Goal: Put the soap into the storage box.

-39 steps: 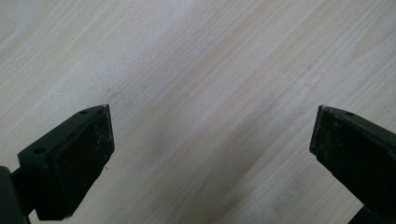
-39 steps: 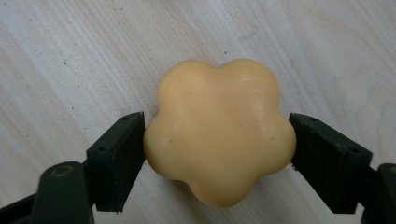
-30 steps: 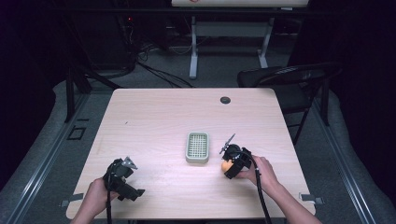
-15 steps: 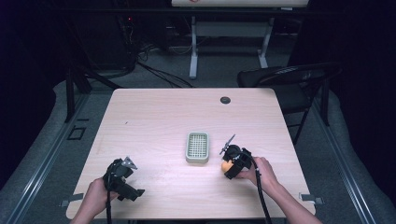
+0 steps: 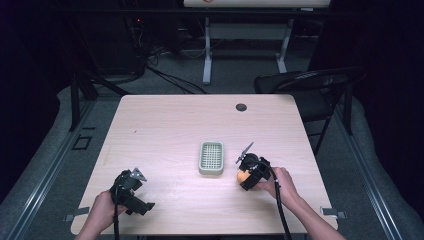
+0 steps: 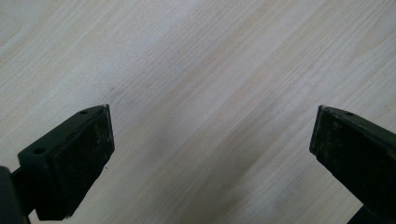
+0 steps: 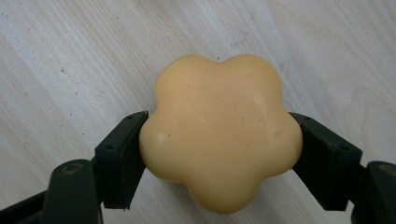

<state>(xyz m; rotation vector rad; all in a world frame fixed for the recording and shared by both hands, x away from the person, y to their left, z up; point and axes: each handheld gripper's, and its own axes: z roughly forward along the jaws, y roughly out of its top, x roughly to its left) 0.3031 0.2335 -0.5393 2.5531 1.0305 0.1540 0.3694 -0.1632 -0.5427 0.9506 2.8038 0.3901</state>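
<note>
A pale orange, flower-shaped soap bar [image 7: 219,130] lies on the wooden table, and both pads of my right gripper [image 7: 219,140] press on its sides. From above, the soap [image 5: 242,176] peeks out under the right gripper [image 5: 247,175], just right of a small green slatted soap dish [image 5: 211,157]. My left gripper [image 5: 134,192] rests near the table's front left corner, held in a hand. In the left gripper view its jaws stand wide apart over bare wood, with the left gripper [image 6: 210,154] holding nothing.
The light wooden table [image 5: 165,125] has a round dark cable hole [image 5: 241,107] near its far edge. A black chair [image 5: 305,85] stands behind the table's right corner. A white desk frame [image 5: 245,45] and cables sit on the floor beyond.
</note>
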